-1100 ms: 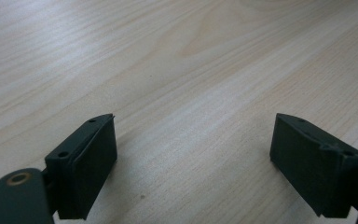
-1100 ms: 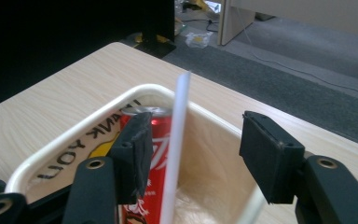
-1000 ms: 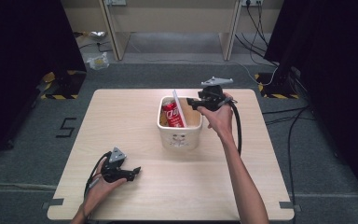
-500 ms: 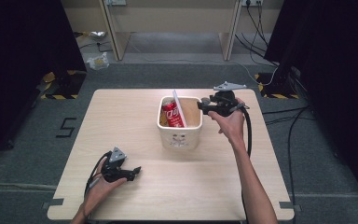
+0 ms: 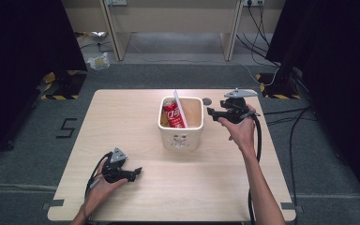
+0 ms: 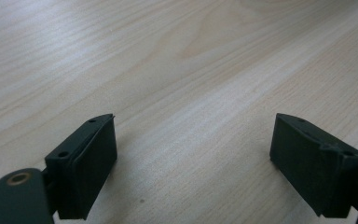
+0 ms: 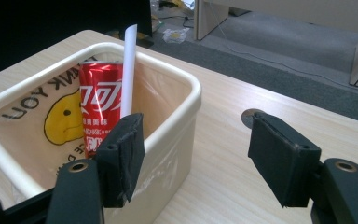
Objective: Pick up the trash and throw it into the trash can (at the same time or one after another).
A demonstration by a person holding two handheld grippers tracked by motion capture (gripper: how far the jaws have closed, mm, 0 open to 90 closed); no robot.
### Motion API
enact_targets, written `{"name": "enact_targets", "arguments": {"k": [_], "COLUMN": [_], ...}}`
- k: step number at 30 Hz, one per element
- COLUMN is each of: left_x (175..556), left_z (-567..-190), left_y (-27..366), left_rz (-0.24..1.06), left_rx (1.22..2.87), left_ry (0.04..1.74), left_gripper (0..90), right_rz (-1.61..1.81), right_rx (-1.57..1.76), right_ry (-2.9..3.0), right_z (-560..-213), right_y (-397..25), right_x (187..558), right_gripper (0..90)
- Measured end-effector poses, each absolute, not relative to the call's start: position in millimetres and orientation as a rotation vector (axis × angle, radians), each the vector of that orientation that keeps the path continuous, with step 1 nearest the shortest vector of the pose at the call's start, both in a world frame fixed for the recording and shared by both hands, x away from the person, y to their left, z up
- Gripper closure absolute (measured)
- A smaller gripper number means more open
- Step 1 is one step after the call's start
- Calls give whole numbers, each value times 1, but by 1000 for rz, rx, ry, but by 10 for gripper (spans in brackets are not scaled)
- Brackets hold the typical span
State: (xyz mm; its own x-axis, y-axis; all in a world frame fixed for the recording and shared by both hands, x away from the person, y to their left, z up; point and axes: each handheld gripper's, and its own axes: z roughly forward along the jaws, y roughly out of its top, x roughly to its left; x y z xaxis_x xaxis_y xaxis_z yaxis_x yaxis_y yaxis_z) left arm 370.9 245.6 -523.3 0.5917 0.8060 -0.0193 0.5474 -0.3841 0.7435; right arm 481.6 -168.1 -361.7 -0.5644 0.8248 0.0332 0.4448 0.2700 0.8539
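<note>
Right gripper (image 5: pixel 214 112) hovers at the bin's (image 5: pixel 182 140) rim, jaws wide and empty.

The red can (image 7: pixel 100 105) stands upright inside the bin, just ahead and left of those jaws, a white strip (image 7: pixel 129 65) leaning beside it; the left gripper (image 6: pixel 193 163), also wide open, rests well apart on bare table (image 5: pixel 122 117).

Light wooden worktop (image 5: pixel 136 122) bearing a cream bin (image 5: pixel 182 138) near its centre; a small round disc (image 5: pixel 207 101) lies just behind it.
</note>
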Motion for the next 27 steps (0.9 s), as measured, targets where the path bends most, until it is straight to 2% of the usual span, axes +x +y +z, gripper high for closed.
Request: {"name": "enact_targets", "arguments": {"k": [27], "left_x": [372], "left_z": [-523], "left_y": [245], "left_rz": [451], "left_rx": [2088], "left_ry": [1071], "left_gripper": [139], "right_rz": [1177], "right_rx": [1155], "right_ry": [2110], "right_z": [-378], "right_y": [-193], "right_x": [456], "right_gripper": [352]}}
